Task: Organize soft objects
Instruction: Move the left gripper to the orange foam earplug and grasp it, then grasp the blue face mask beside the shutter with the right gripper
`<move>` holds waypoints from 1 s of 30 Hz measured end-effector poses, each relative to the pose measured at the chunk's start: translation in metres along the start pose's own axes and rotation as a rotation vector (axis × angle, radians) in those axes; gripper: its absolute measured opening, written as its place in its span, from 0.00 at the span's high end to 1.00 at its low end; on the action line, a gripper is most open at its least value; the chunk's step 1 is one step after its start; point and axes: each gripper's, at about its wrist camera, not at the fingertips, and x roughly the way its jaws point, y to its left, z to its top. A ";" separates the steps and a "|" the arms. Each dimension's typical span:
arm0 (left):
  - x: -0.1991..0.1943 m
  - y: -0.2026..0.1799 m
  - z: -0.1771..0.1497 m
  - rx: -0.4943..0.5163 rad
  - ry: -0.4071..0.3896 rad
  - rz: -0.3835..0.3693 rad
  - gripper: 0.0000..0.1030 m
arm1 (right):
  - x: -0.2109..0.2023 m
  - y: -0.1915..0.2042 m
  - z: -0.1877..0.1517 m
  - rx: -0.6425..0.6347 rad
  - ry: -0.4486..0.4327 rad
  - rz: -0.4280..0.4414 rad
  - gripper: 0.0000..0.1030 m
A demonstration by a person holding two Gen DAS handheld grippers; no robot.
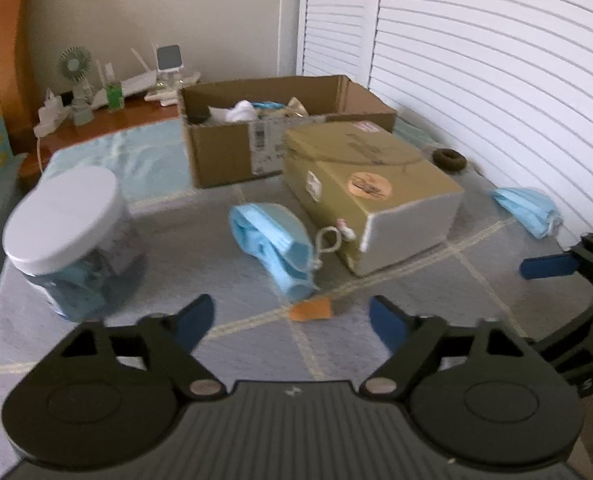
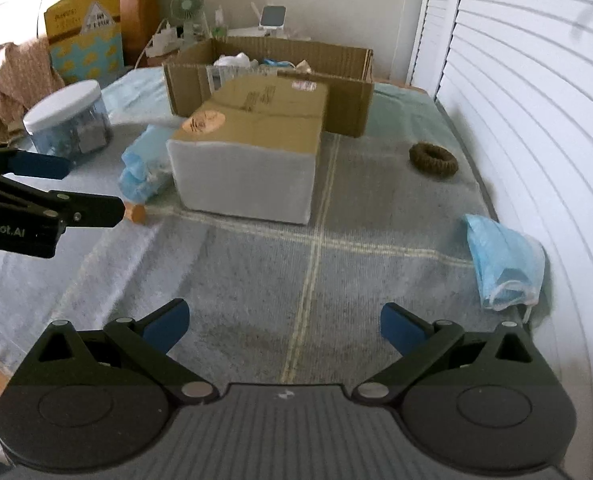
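Note:
A crumpled pile of blue face masks lies on the grey checked blanket, just past my left gripper. That gripper is open, with nothing between its blue pads. A small orange piece lies on the blanket near its tips. A second blue mask sits at the right by the shutter wall, ahead and to the right of my open, empty right gripper. A brown scrunchie lies further back. The open cardboard box at the back holds white and blue soft items.
A closed tan box lies in the middle, touching the mask pile. A clear jar with a white lid stands at the left. White louvred doors run along the right edge. A bedside shelf with a small fan is behind.

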 end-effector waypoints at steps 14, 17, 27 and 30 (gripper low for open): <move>0.016 -0.019 -0.005 -0.052 0.036 0.032 0.62 | 0.000 -0.005 -0.008 0.006 -0.037 0.010 0.00; 0.017 -0.024 -0.005 -0.042 0.030 0.048 0.66 | -0.001 -0.005 -0.010 0.006 -0.047 0.010 0.00; 0.020 -0.028 -0.004 -0.033 0.016 0.062 0.78 | -0.007 -0.009 -0.013 0.006 -0.067 -0.023 0.00; 0.019 -0.028 -0.004 -0.032 0.015 0.061 0.78 | -0.014 -0.016 -0.014 0.030 -0.098 -0.069 0.00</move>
